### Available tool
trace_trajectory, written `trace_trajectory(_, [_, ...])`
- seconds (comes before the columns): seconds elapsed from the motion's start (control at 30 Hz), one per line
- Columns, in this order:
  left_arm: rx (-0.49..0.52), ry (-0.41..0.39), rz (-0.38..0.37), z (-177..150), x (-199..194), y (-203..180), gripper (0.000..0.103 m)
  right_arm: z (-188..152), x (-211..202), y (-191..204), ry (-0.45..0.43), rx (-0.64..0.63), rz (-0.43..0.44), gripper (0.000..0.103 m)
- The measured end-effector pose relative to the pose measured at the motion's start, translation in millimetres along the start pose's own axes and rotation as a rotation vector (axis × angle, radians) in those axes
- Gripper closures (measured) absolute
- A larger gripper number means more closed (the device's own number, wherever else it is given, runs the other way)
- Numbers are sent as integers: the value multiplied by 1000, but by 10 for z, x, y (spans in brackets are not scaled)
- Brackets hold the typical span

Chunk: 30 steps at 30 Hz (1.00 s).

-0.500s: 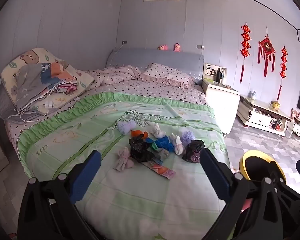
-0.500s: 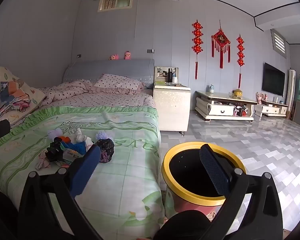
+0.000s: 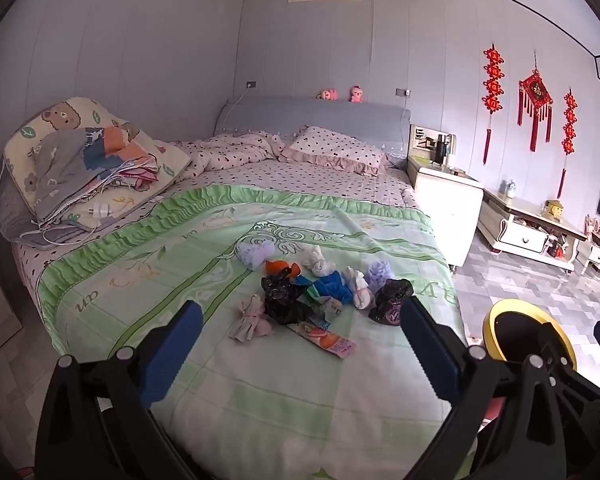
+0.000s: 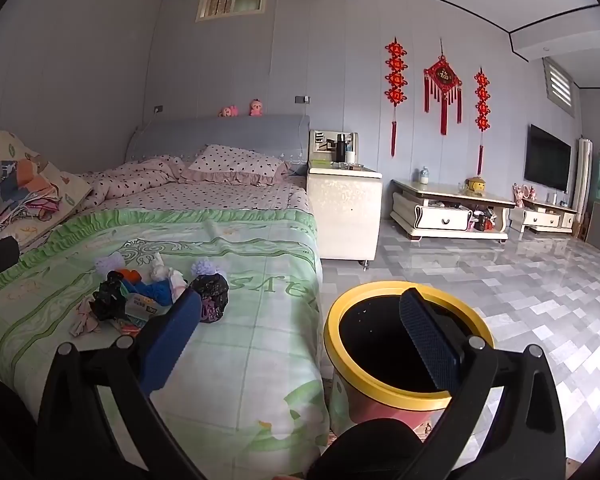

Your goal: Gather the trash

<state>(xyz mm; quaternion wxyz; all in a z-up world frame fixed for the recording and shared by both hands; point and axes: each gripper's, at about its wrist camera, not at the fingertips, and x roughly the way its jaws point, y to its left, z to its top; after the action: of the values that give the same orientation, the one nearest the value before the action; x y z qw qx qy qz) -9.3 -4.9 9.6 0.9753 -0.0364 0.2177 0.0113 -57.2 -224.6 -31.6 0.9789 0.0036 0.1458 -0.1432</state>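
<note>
Trash pile (image 3: 320, 292) lies mid-bed on the green bedspread (image 3: 260, 392), well short of both tools. We hold the left gripper (image 3: 300, 344) and right gripper (image 4: 300, 332) fully spread and empty; we should take the nearest wrapper (image 3: 328, 338) first, then carry it to the yellow-rimmed bin (image 4: 404, 394).

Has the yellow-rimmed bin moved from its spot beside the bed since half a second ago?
No. The bin stands on the floor at the same place against the bed's green corner, with the white nightstand behind it as before.
</note>
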Motion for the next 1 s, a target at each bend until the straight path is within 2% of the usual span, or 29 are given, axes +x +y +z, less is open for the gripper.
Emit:
trace_trajectory(0.23, [1, 0, 2, -47, 109, 28, 8, -8, 7, 15, 2, -3, -2, 8])
trace_trajectory(1.0, [4, 0, 5, -47, 108, 31, 8, 4, 15, 16, 8, -4, -1, 8])
